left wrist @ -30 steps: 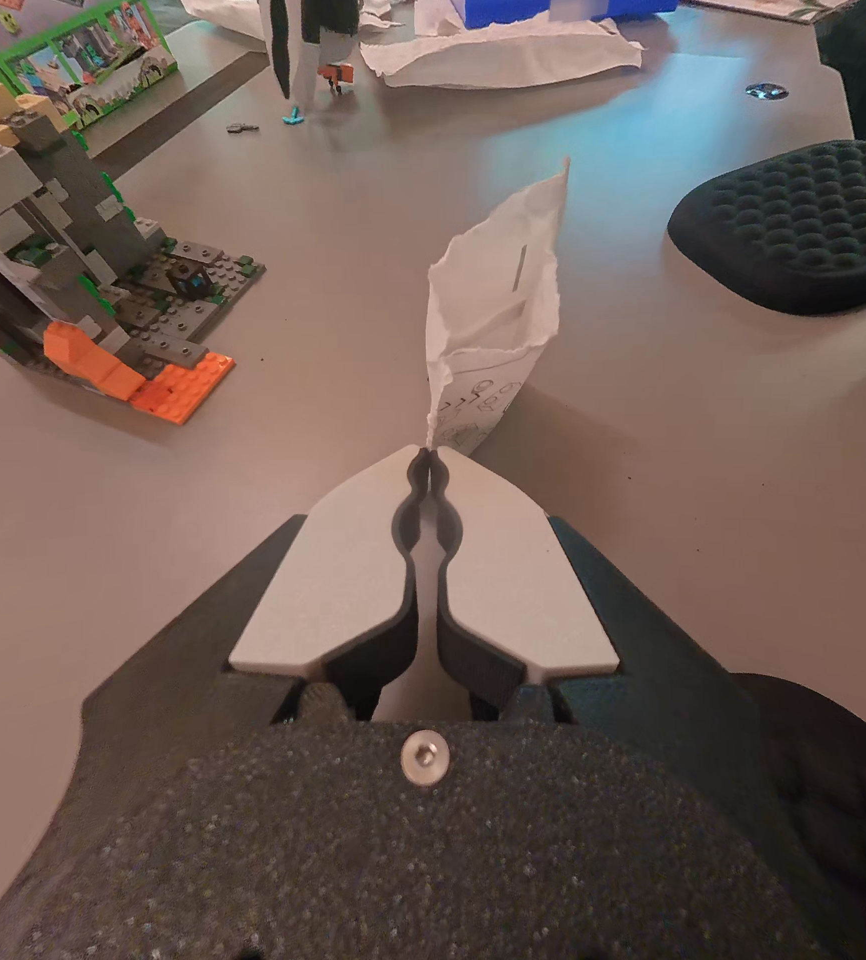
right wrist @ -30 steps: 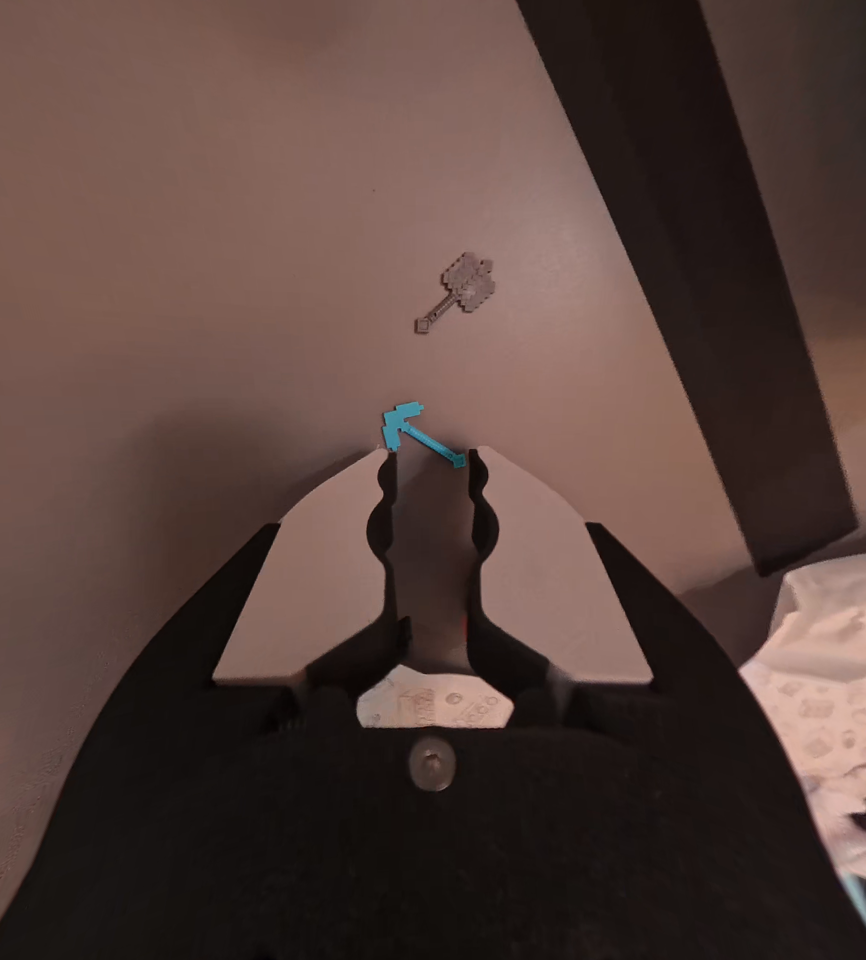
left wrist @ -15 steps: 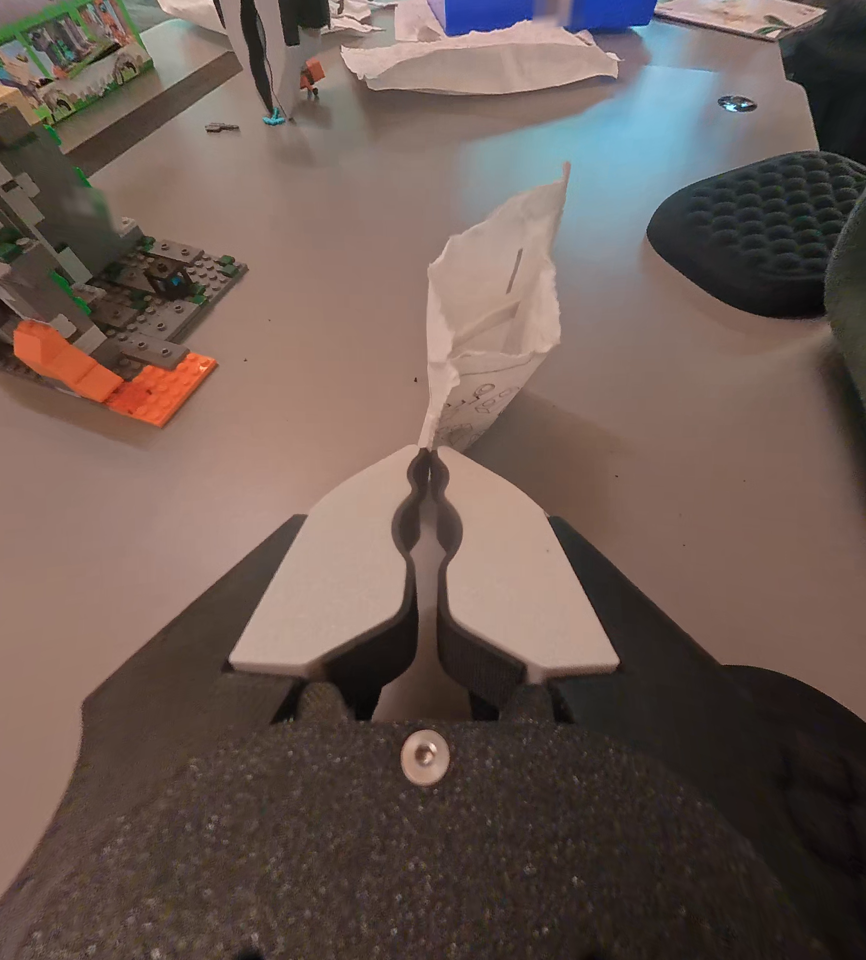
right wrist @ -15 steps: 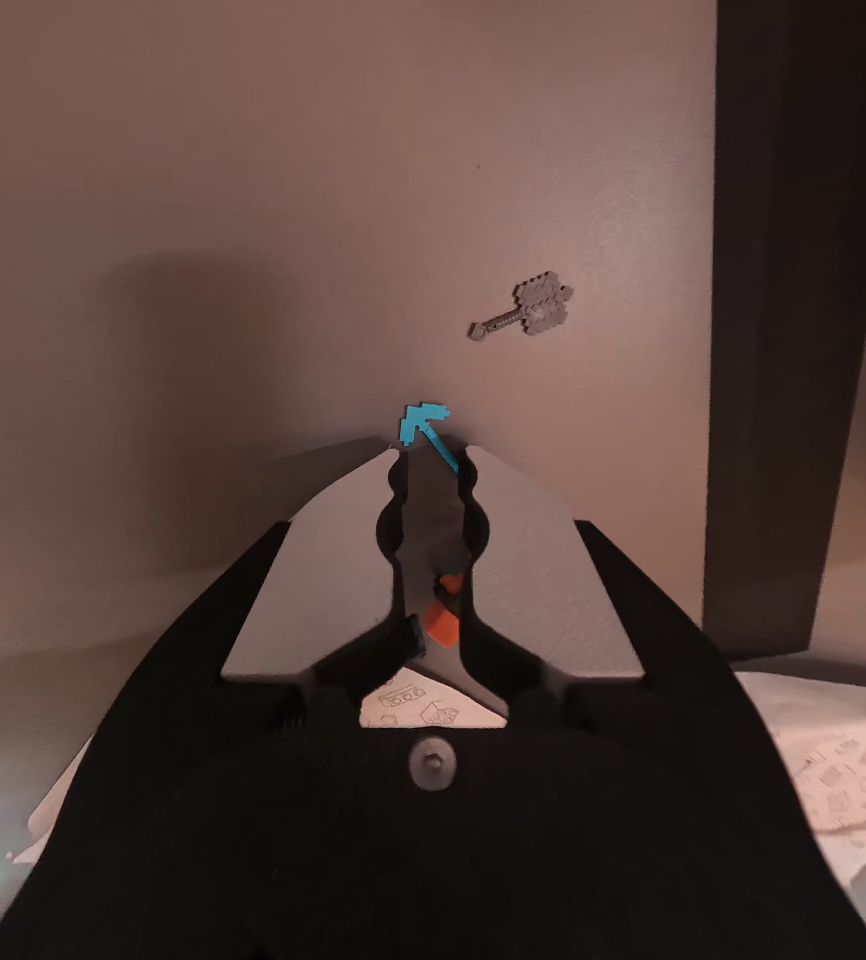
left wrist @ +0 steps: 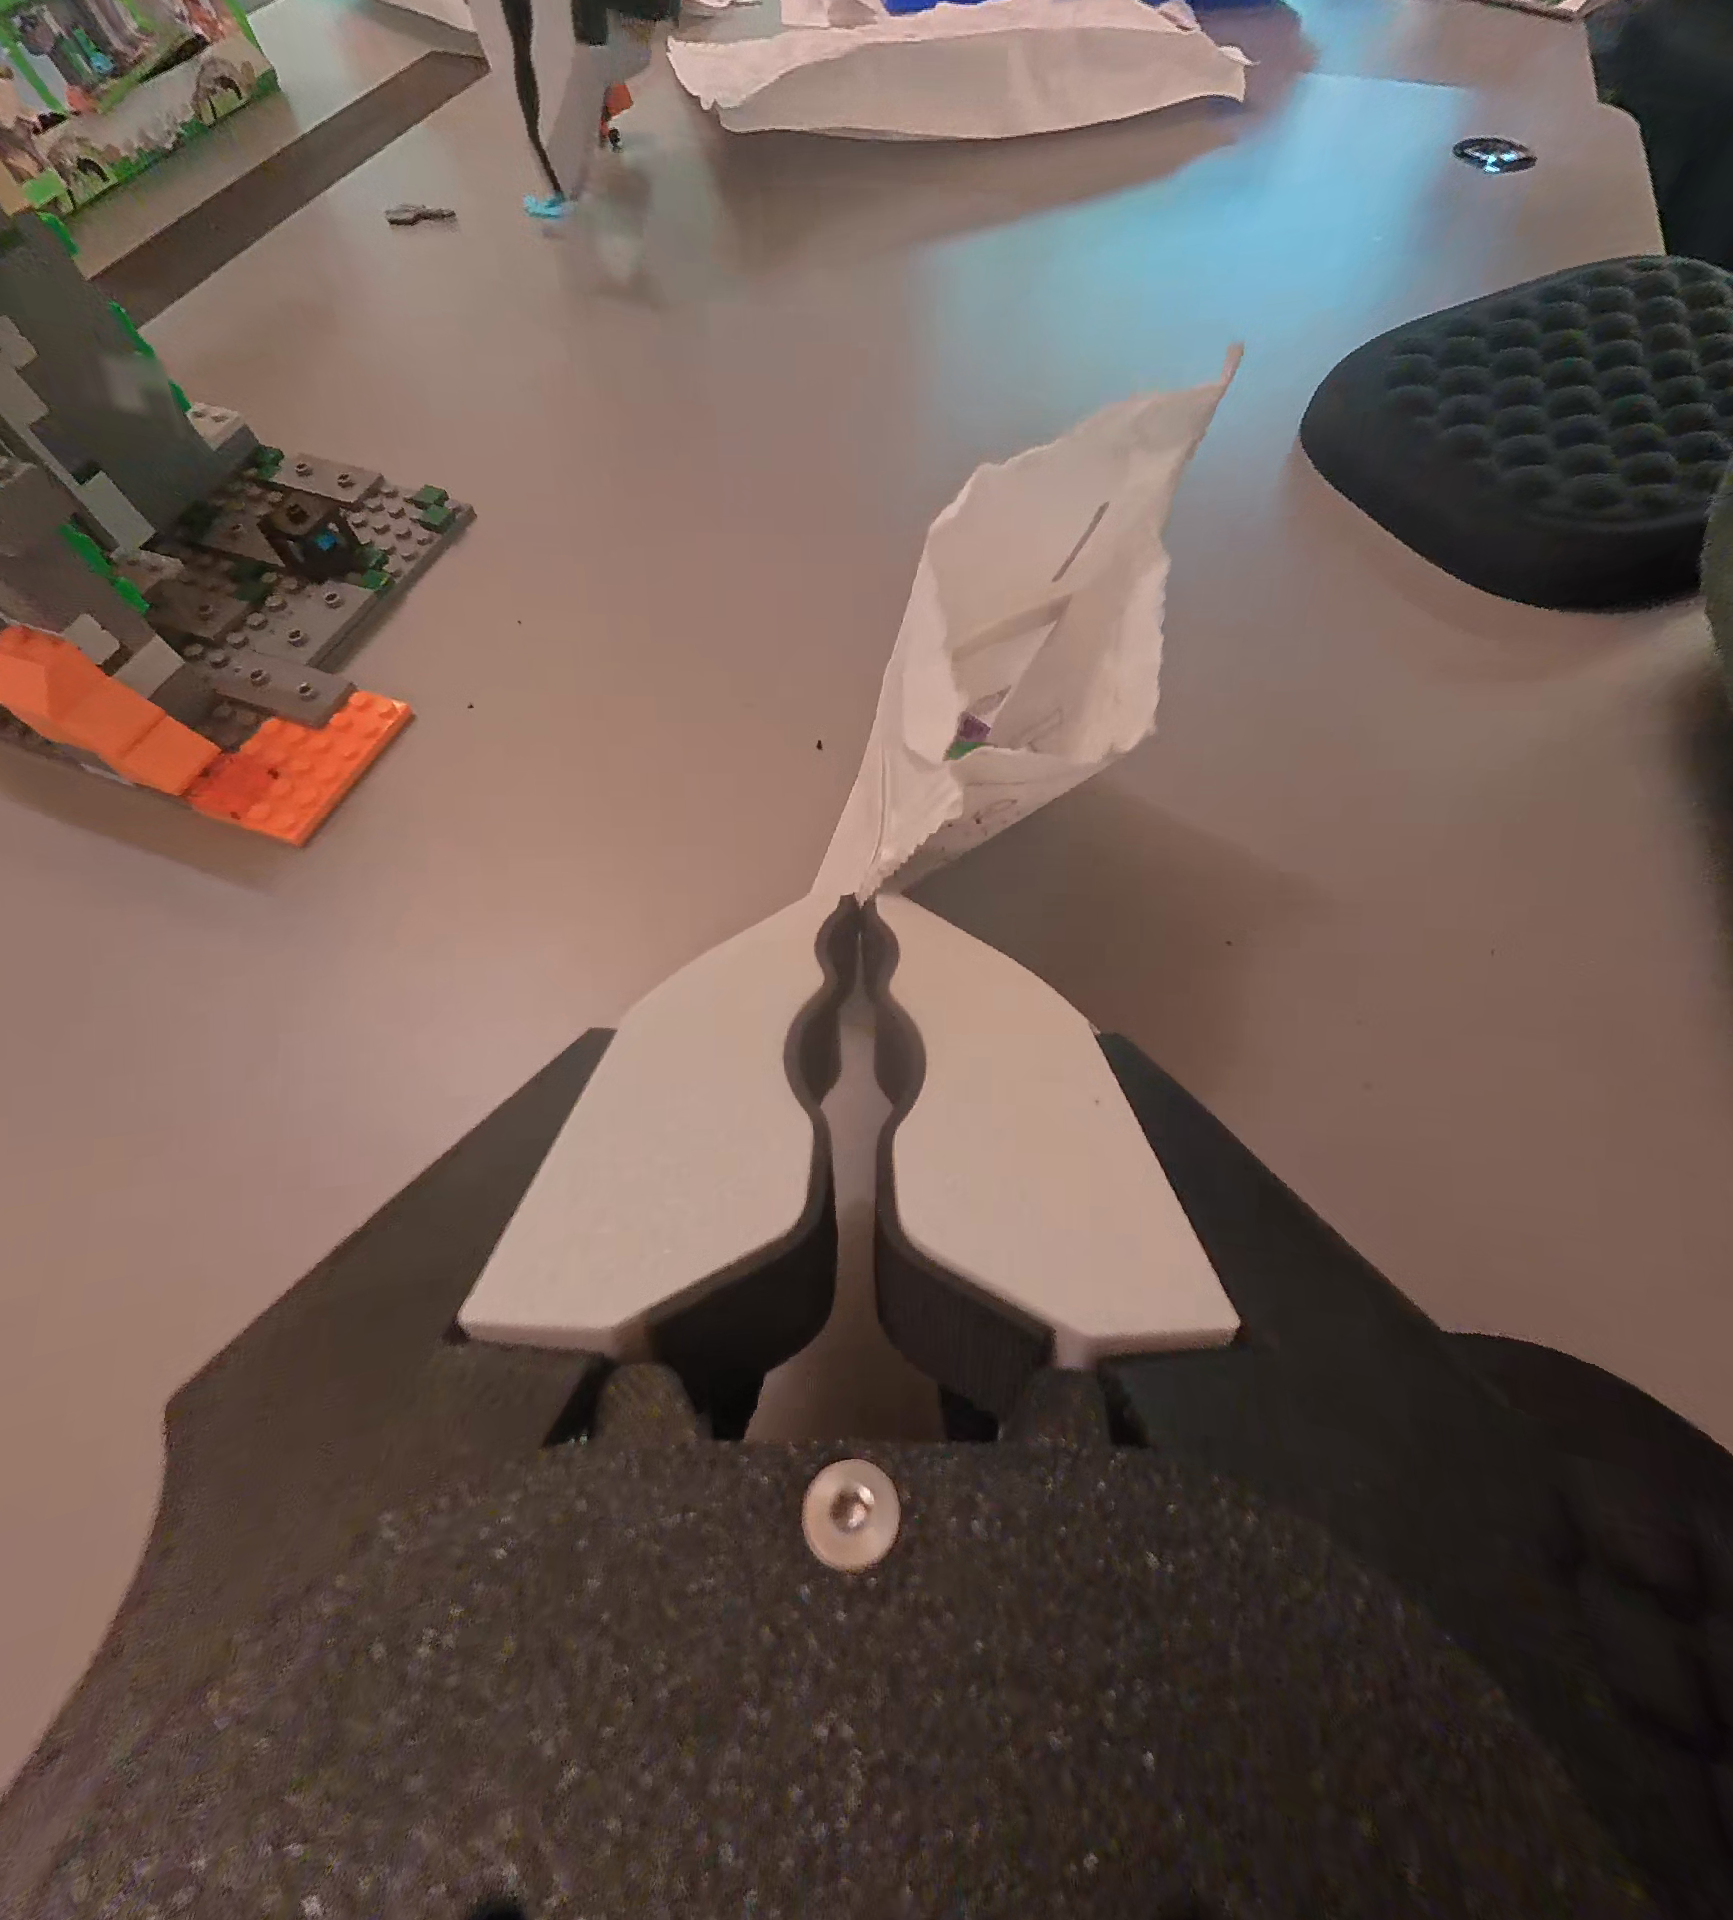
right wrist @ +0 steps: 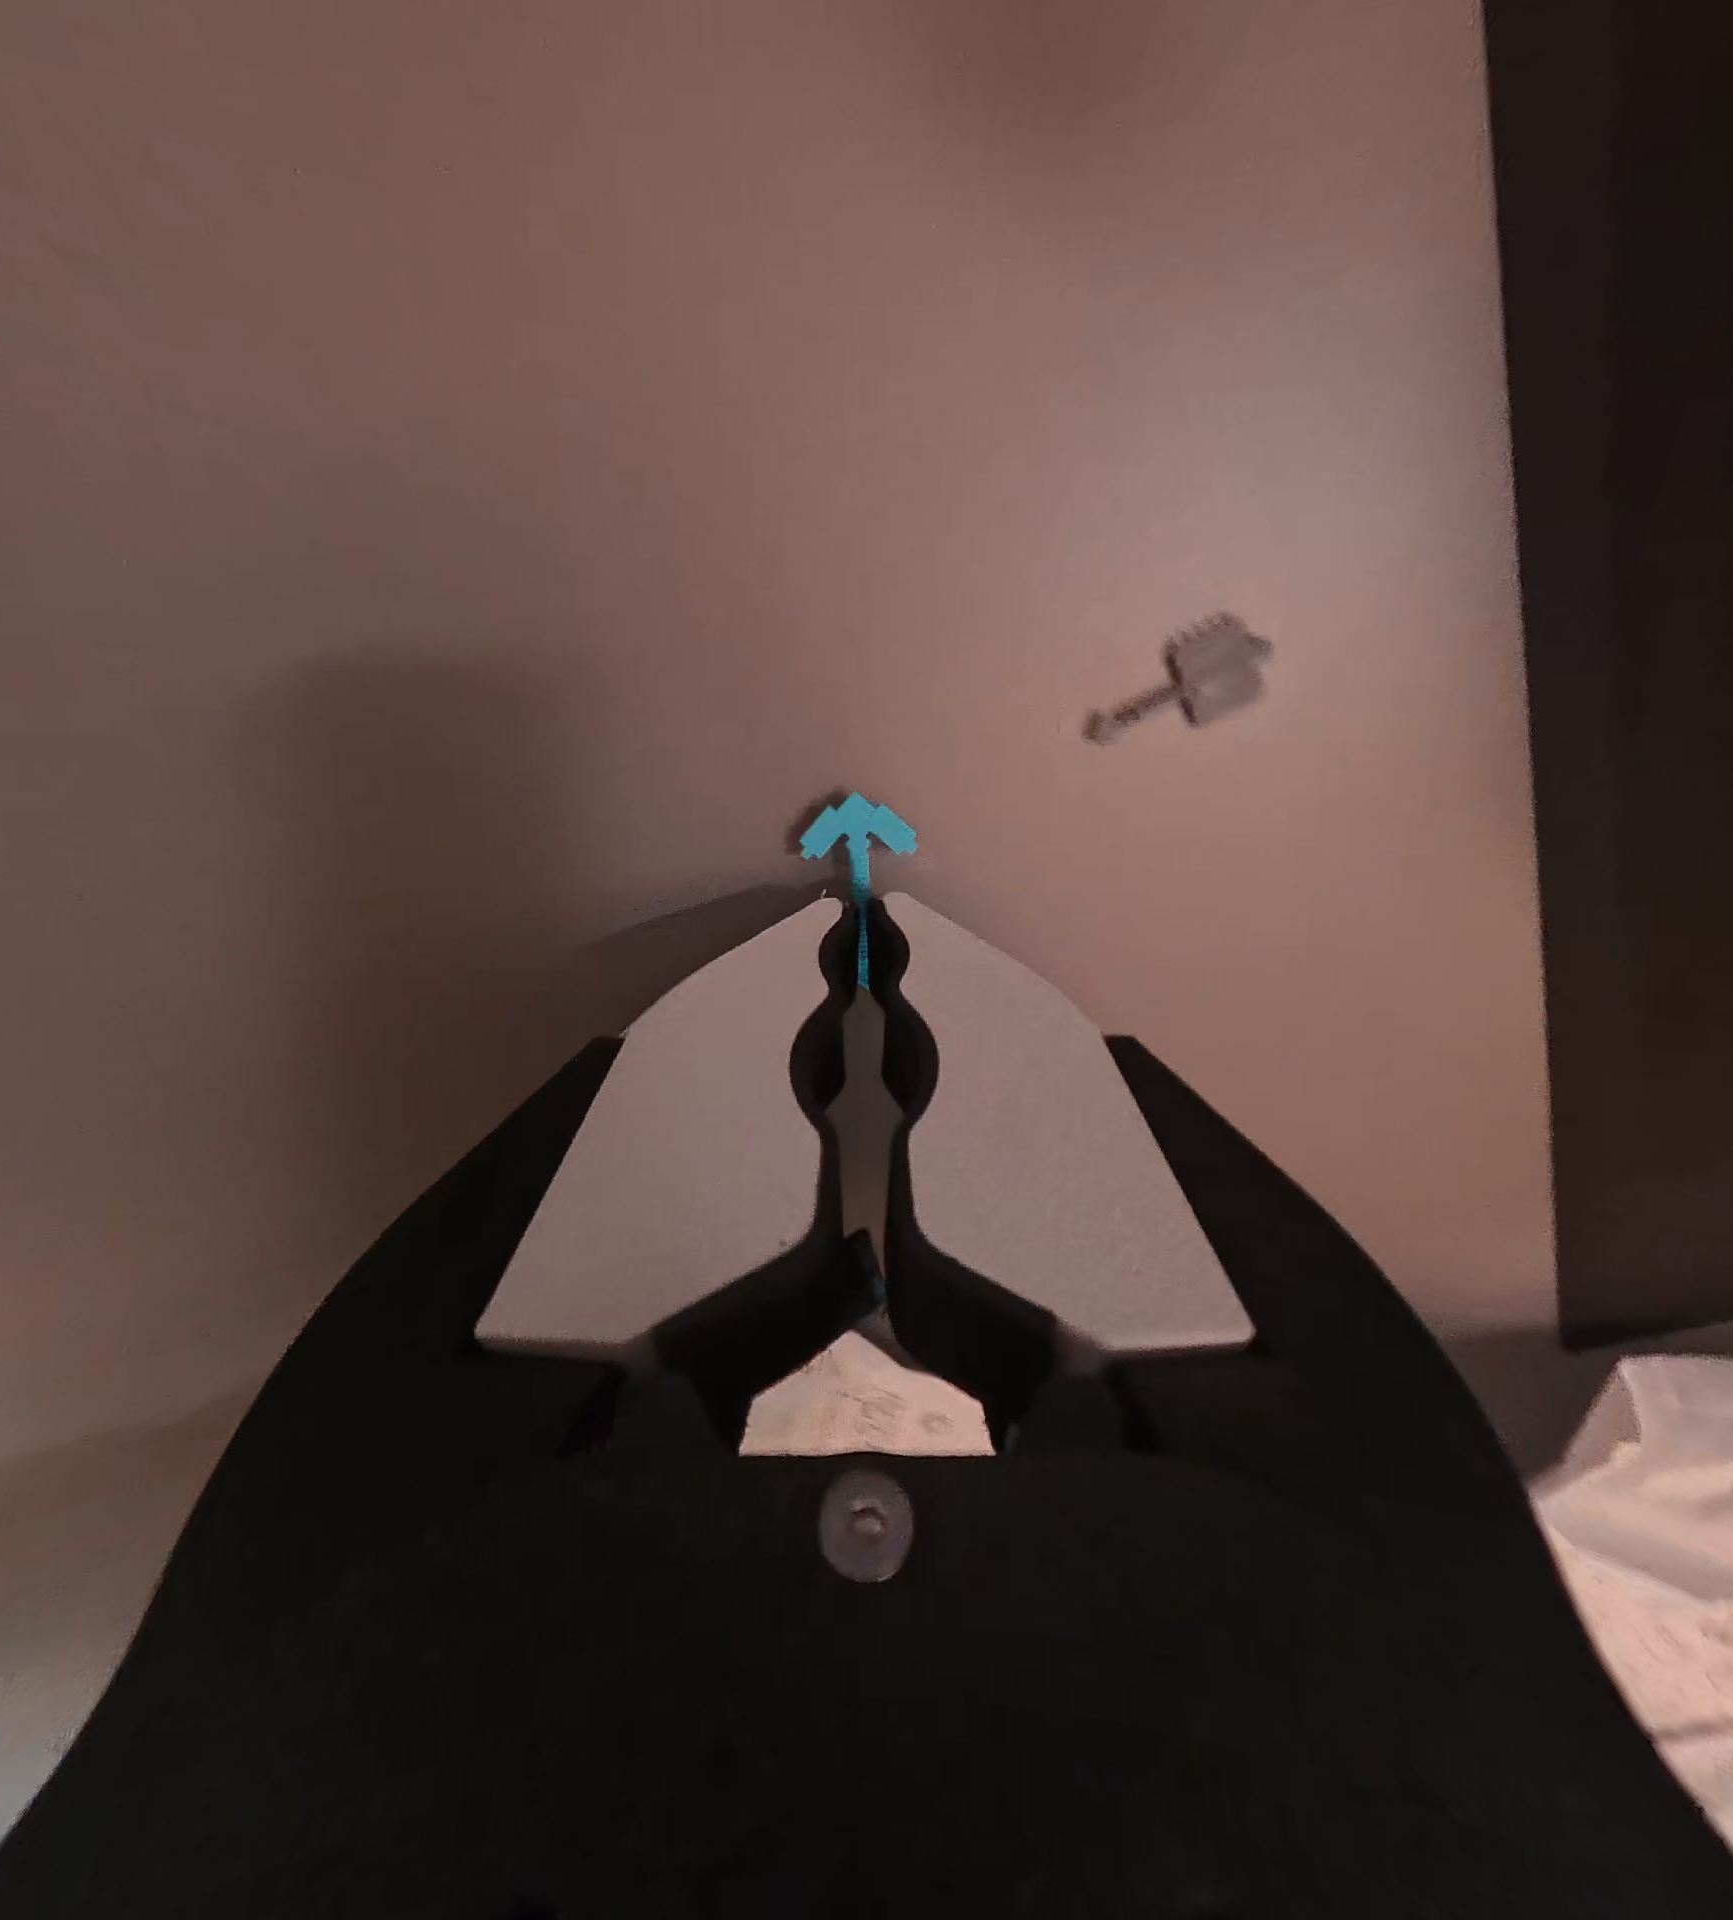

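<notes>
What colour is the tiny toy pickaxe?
Bright turquoise blue pickaxe, seen best in the right wrist view.

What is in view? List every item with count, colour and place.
paper bag: one, white, torn open, pinched at its corner by the left gripper
toy pickaxe: one, turquoise, handle clamped in the right gripper
toy axe: one, grey, on the table beyond the pickaxe
brick model: one, grey, green and orange, table left
box: one, green, far left
loose paper: white, far table
pad: one, black, dimpled, right
table: one, grey
left gripper: shut on bag
right gripper: shut on pickaxe
</notes>
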